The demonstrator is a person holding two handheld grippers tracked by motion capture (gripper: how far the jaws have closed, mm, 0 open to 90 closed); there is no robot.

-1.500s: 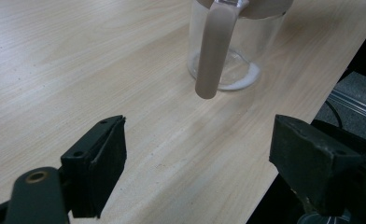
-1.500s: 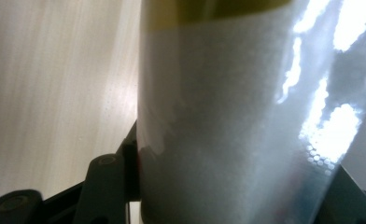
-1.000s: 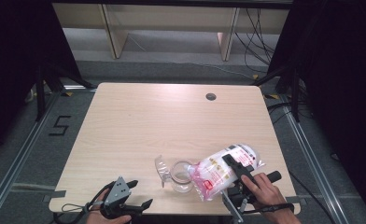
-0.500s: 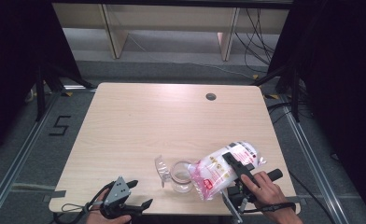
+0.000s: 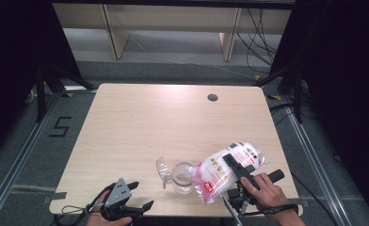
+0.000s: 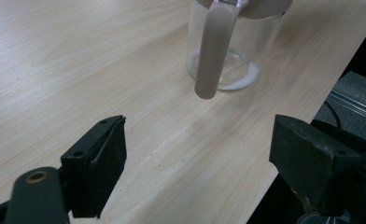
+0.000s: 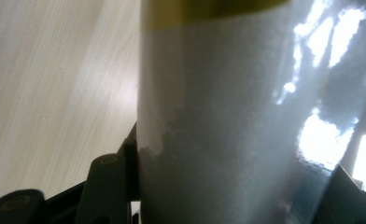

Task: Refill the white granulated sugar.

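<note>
I can read one sign: a black "5" marked on the grey floor [image 5: 60,127] left of the table [image 5: 140,117]. The bag [image 5: 220,172] carries a red label and dark print (too small for me to read).

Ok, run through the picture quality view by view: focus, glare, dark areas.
High view: table evenly lit and sharp, black surroundings at both sides. Left gripper view: left tongs crisp, glass jug farther off a little soft, its handle blurred. Right gripper view: the bag sits so near the lens it is out of focus, with blown-out white glare patches at the right.
</note>
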